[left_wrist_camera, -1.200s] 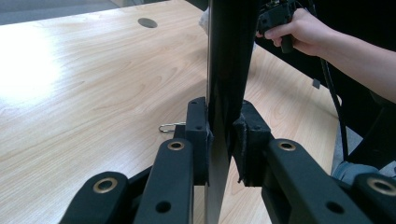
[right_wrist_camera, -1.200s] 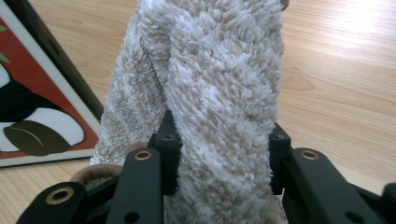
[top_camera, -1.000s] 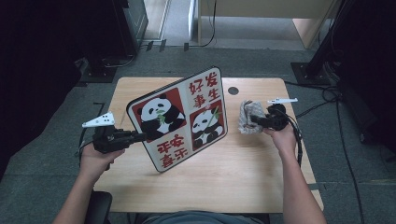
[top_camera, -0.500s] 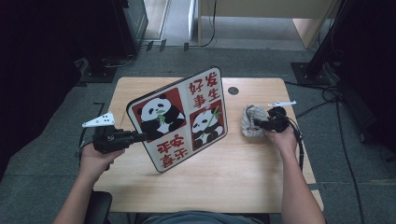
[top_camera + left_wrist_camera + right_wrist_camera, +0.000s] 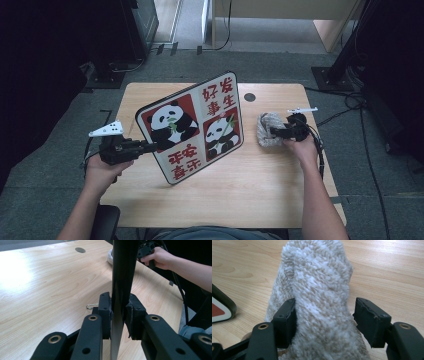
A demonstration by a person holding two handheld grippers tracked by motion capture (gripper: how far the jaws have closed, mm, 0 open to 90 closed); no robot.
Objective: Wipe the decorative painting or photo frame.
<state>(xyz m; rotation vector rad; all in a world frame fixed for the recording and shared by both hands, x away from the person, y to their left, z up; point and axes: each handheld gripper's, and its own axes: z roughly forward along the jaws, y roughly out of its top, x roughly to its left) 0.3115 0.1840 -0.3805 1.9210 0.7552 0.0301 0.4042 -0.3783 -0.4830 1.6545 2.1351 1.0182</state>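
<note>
While the board stood tilted on the table, both hands were at work:

Board (image 5: 195, 125): a flat panda sign with red panels and red characters, held on edge near the middle of the table (image 5: 260, 200), its lower corner nearest the person, its top leaning away.

Left gripper (image 5: 119, 315): left of the board, level and pointing at the board's left edge; in the left gripper view the two pads were pressed against the thin dark edge from either side, pinching it.

Left hand (image 5: 102, 170): wrapped around the gripper body left of the board, forearm running in from the bottom edge of the high view, wrist roughly straight.

Cloth (image 5: 269, 129): a fluffy grey-white bundle lying on the table just right of the board, apart from it.

Right gripper (image 5: 324, 320): right of the board, level and aimed leftward into the cloth; its jaws had just been opening, and in the right gripper view the left pad lay against the pile while the right pad stood clear of it, with the cloth between them.

Right hand (image 5: 300, 147): closed around the gripper behind the cloth, forearm stretched up from the lower right of the high view.

Hole (image 5: 249, 97): a dark round port in the tabletop, beyond the board's right edge.

Clip (image 5: 92, 306): a small wire piece on the wood beside the left pad.
</note>
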